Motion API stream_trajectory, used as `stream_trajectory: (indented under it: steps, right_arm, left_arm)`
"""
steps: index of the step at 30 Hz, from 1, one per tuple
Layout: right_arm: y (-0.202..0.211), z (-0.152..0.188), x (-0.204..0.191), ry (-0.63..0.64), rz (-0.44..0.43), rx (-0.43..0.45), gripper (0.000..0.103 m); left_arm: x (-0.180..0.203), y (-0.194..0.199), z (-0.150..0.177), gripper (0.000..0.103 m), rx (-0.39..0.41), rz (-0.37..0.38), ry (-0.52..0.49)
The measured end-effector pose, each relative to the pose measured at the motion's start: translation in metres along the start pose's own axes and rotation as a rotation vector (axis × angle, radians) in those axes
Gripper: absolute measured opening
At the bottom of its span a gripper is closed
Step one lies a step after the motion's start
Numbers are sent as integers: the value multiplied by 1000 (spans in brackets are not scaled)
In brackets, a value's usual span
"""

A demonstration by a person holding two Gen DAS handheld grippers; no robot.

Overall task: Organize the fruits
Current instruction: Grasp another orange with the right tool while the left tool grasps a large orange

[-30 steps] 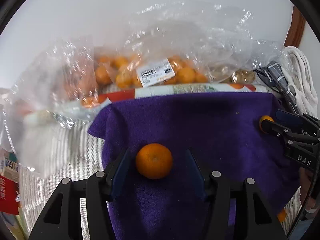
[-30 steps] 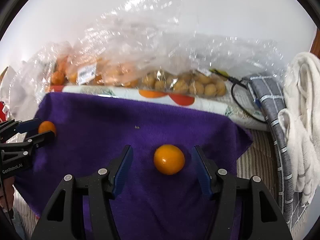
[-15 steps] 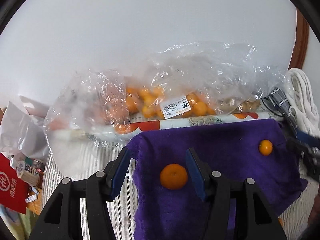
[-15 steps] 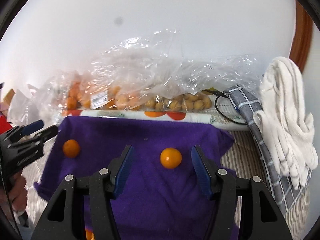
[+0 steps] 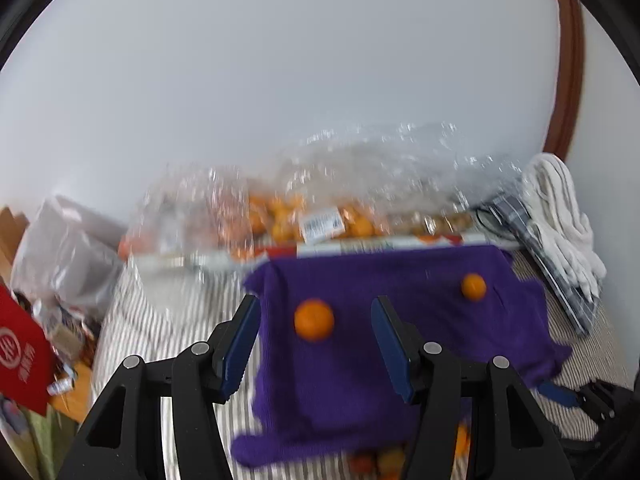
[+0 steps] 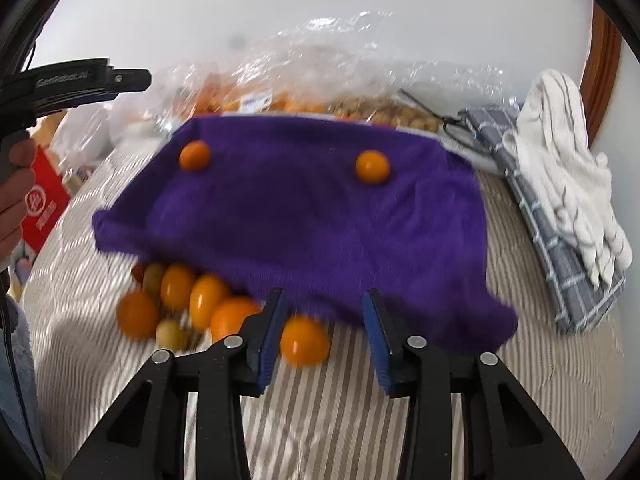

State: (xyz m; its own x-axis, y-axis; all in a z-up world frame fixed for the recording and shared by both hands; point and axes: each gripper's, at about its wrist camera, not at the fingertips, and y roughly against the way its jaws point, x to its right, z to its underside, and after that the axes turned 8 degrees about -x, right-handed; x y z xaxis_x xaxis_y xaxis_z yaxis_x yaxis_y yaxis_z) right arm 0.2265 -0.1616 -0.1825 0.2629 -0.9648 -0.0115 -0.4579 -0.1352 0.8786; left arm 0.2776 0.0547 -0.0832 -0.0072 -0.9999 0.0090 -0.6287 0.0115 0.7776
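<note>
now the right claw, jaws just narrowing and clenching nothing, hovers over a loose orange beside the pile at the purple cloth's near edge. lower squarely, then squeeze gently. the left claw stays released, empty.

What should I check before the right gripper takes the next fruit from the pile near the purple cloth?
1. Two fruits already on the purple cloth, one at the left and one at the right, lying apart: ok.
2. Left gripper empty, jaws open: ok.
3. Right gripper holding the next fruit: not ok. Its jaws have just been closing and the fruit shows between them, but the right pad stands clear of it.
4. Left pad touching that fruit: cannot tell, the picture is blurred.
5. Pile free of the cloth: not ok, the cloth's near edge overlaps some fruits.
</note>
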Motion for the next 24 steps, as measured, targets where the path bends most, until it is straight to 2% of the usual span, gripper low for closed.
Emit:
stream_trajectory:
  steps: [3, 7, 13, 17, 24]
  right_arm:
    - [-3, 15, 3, -8, -43, -11, 33]
    - [-11, 23, 3, 0, -86, -26, 33]
    - [-16, 24, 7, -5, -108, -6, 32]
    - [-16, 25, 12, -25, -150, -3, 29]
    - [3, 46, 22, -45, -81, 26, 29]
  left_arm:
    - [-10, 3, 36, 55, -39, 23, 15]
    - [-19, 9, 85, 55, -82, 19, 10]
    - [-22, 18, 134, 55, -135, 54, 28]
    - [-15, 17, 145, 55, -151, 90, 32]
    - [15, 4, 140, 55, -175, 210, 25]
